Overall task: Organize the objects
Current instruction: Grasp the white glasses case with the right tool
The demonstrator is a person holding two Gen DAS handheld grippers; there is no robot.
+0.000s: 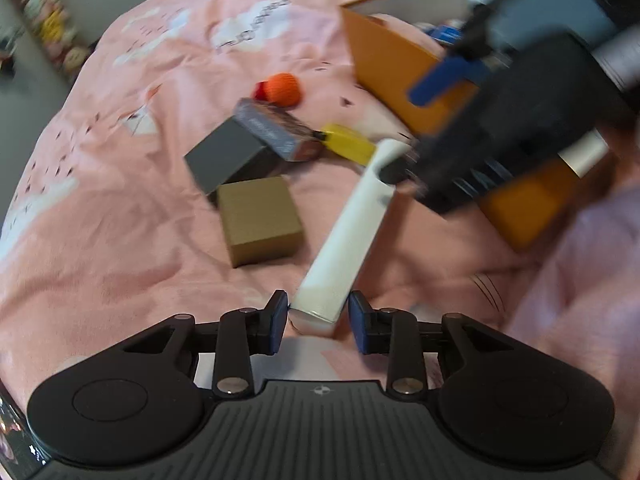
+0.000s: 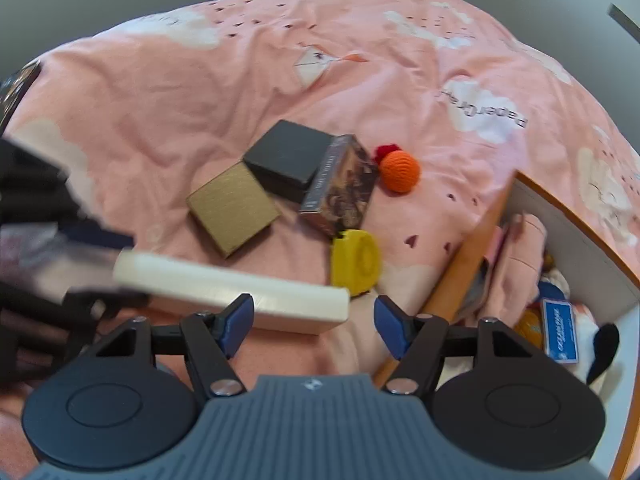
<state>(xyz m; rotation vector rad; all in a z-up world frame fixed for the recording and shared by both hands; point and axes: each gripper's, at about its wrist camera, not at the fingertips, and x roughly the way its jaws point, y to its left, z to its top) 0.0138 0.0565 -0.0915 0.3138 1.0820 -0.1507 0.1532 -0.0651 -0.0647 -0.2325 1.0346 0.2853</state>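
A long white box [image 1: 344, 236] lies on the pink bedspread; it also shows in the right wrist view [image 2: 240, 288]. My left gripper [image 1: 318, 322] is open, its fingers on either side of the box's near end. My right gripper [image 2: 314, 320] is open and empty above the box's other end; it also shows in the left wrist view [image 1: 460, 128]. Beyond lie a tan box [image 2: 232, 208], a dark grey box [image 2: 286, 158], a patterned box [image 2: 340, 188], a yellow object [image 2: 356, 262] and an orange knitted ball [image 2: 400, 171].
An orange storage box [image 2: 472, 248] with white inner walls stands at the right, holding pink cloth, a blue card box [image 2: 558, 330] and other items. It also shows in the left wrist view [image 1: 384, 60]. Plush toys line a shelf [image 1: 48, 28] by the wall.
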